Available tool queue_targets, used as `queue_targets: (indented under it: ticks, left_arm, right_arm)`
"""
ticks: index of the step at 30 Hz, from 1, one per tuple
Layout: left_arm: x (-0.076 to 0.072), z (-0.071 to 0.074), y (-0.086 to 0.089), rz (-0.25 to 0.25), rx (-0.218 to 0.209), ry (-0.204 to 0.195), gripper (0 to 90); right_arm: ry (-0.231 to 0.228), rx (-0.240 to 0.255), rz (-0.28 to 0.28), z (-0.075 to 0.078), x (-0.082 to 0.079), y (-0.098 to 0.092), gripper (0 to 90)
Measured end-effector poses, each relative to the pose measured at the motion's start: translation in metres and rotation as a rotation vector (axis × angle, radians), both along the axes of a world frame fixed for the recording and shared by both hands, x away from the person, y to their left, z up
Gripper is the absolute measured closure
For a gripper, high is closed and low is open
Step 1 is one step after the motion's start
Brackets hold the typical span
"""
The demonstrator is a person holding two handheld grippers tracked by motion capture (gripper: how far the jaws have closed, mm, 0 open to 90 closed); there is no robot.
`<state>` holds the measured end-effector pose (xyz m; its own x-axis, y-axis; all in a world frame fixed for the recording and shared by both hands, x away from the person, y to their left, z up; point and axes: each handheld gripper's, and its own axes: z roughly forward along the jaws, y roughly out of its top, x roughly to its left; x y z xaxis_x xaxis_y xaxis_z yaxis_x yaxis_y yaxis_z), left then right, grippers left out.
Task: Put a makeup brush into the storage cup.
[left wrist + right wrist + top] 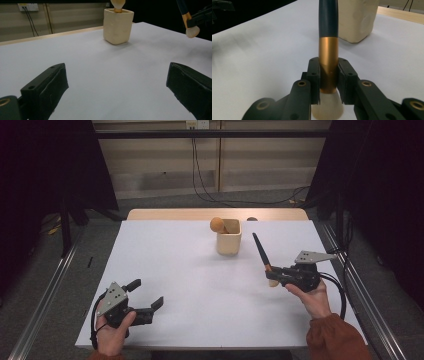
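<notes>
My right gripper (pixel 276 272) gripped a brush (pixel 263 256) by its copper ferrule (pixel 328 63), jaws clamped on both sides, the dark handle slanting up and away and the pale bristles (pixel 327 107) hanging below the jaws, clear of the white table (pixel 200 285). My left gripper (pixel 148 304) lay near the table's front left corner, jaws wide apart and empty. A cream cup (pixel 229 237) stood toward the far edge, another brush (pixel 218 224) in it.

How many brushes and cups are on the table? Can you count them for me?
Brushes: 2, one clamped in the right hand-held gripper, one standing in the cup
Cups: 1, the cream cup near the far edge of the table
Total: 3
</notes>
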<state>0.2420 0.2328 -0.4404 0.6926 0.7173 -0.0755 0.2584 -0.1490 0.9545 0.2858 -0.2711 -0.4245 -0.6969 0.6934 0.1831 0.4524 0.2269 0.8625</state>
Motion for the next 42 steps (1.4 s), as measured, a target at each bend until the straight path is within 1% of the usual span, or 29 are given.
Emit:
queue_targets:
  ticks: [2,5,8,10,11,12,13,15,17,18,20,23,29,31,33,36,39,40,42]
  left_arm:
    - [0.0,0.001,-0.002,-0.007,0.005,-0.007,3.4]
    - [-0.002,0.005,-0.006,-0.025,-0.006,-0.001,3.4]
    - [-0.004,0.008,-0.013,-0.052,0.006,-0.011,3.2]
    - [-0.004,0.009,-0.016,-0.072,0.015,-0.011,3.2]
    - [-0.004,0.009,-0.018,-0.074,0.01,-0.009,3.2]
    - [-0.003,0.01,-0.018,-0.078,0.016,-0.014,3.2]
    - [-0.003,0.01,-0.019,-0.079,0.009,-0.013,3.2]
    - [-0.002,0.012,-0.022,-0.085,0.012,-0.017,3.0]
    - [0.0,0.014,-0.024,-0.094,0.01,-0.02,3.0]
    - [0.0,0.014,-0.026,-0.099,0.01,-0.014,3.0]
    - [0.001,0.014,-0.03,-0.118,0.024,-0.014,3.0]
    - [0.002,0.015,-0.037,-0.145,0.024,-0.001,3.6]
    - [0.006,0.021,-0.051,-0.198,0.039,-0.003,3.3]
    - [0.008,0.023,-0.055,-0.209,0.043,0.0,3.2]
    - [0.01,0.024,-0.059,-0.219,0.051,0.0,3.2]
    - [0.013,0.027,-0.064,-0.235,0.055,0.0,3.2]
    - [0.016,0.03,-0.068,-0.244,0.057,-0.001,3.2]
    - [0.017,0.031,-0.069,-0.251,0.063,0.0,3.2]
    - [0.017,0.034,-0.073,-0.288,0.069,0.021,3.0]
  right_arm:
    - [0.007,0.02,0.01,-0.001,-0.002,0.002,74.2]
    - [0.007,0.016,0.043,0.0,-0.005,0.006,74.2]
    - [0.004,0.02,0.083,0.002,-0.007,0.011,74.2]
    - [-0.001,0.013,0.099,0.004,-0.009,0.016,74.2]
    - [-0.001,0.017,0.109,0.005,-0.009,0.017,74.2]
    - [-0.003,0.018,0.115,0.006,-0.009,0.019,74.2]
    - [-0.002,0.02,0.12,0.006,-0.01,0.02,74.2]
    - [-0.001,0.02,0.133,0.007,-0.01,0.023,74.2]
    - [-0.001,0.013,0.146,0.007,-0.01,0.027,74.2]
    - [0.0,0.008,0.152,0.007,-0.01,0.029,74.2]
    - [0.006,0.002,0.166,0.008,-0.01,0.033,74.2]
    - [0.008,-0.01,0.188,0.008,-0.01,0.039,74.2]
    - [0.017,-0.036,0.24,0.011,-0.009,0.052,74.2]
    - [0.023,-0.048,0.254,0.011,-0.009,0.056,74.2]
    - [0.039,-0.076,0.257,0.01,-0.008,0.06,74.2]
    - [0.058,-0.099,0.282,0.01,-0.006,0.065,74.2]
    - [0.059,-0.117,0.303,0.011,-0.004,0.069,74.2]
    - [0.059,-0.122,0.314,0.012,-0.004,0.07,74.2]
    - [0.059,-0.134,0.319,0.014,-0.004,0.073,74.2]
